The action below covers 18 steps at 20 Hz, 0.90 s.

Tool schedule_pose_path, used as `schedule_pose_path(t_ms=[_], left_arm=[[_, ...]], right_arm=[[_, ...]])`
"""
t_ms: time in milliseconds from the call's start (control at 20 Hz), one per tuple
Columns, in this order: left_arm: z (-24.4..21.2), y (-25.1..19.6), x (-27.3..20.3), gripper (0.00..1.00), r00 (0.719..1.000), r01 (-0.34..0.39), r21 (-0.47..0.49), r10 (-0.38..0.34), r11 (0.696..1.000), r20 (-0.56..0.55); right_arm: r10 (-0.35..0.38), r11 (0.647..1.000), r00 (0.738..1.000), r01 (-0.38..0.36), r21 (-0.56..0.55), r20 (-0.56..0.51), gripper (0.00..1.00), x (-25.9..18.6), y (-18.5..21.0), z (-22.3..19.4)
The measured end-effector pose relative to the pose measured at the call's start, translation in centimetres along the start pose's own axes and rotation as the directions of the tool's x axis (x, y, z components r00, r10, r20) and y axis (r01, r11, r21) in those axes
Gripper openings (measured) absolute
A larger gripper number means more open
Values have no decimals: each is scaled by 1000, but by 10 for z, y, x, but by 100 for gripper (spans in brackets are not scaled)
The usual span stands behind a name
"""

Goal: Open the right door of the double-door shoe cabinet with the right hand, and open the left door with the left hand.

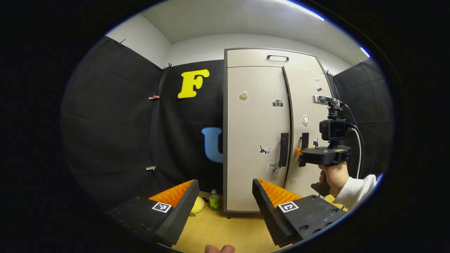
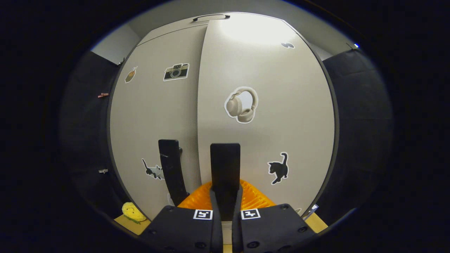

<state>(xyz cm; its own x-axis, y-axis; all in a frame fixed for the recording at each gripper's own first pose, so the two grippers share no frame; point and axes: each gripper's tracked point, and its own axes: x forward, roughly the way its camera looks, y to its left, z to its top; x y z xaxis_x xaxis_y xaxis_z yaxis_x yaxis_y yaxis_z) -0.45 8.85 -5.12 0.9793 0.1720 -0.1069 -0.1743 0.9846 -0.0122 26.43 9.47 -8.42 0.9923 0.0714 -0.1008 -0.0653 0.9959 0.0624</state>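
1. In the right gripper view, the right gripper (image 2: 225,207) is seen with its fingers (image 2: 197,202) clamped on the right door handle (image 2: 225,165), the dark vertical bar sitting squeezed between them.
2. The same grip can be spotted from the left gripper view, where the right gripper (image 1: 301,151) is held by a hand (image 1: 334,175) right at the handle on the right door (image 1: 306,105).
3. The left gripper (image 1: 225,196) is kept well back from the cabinet, its fingers (image 1: 179,198) spread wide apart with nothing between them.
4. The left door handle (image 1: 283,149) is left untouched, just beside the seam between the doors.
5. Progress, roughly: the right handle looks grabbed, but the right door (image 2: 267,105) seems at most barely cracked, and the left door (image 1: 256,133) is still flush shut. So both swings are probably left to be done, plus the whole left reach.
6. Room-wise: bare wooden floor (image 1: 225,228) is seen in front of the cabinet, so the doors' arcs look open. A yellow plush (image 1: 197,205) and a small bottle (image 1: 213,201) are parked by the left bottom corner, near the left door's hinge side, and the curtain (image 1: 116,123) hangs close there too.
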Motion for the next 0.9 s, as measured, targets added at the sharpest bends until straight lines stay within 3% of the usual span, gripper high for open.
schedule_pose_path(t_ms=[900], left_arm=[[0, -37, -38, 94, 1000, 28, 6, -28, 1000, -9]], right_arm=[[56, 998, 998, -55, 31, -10, 14, -51, -36, 11]])
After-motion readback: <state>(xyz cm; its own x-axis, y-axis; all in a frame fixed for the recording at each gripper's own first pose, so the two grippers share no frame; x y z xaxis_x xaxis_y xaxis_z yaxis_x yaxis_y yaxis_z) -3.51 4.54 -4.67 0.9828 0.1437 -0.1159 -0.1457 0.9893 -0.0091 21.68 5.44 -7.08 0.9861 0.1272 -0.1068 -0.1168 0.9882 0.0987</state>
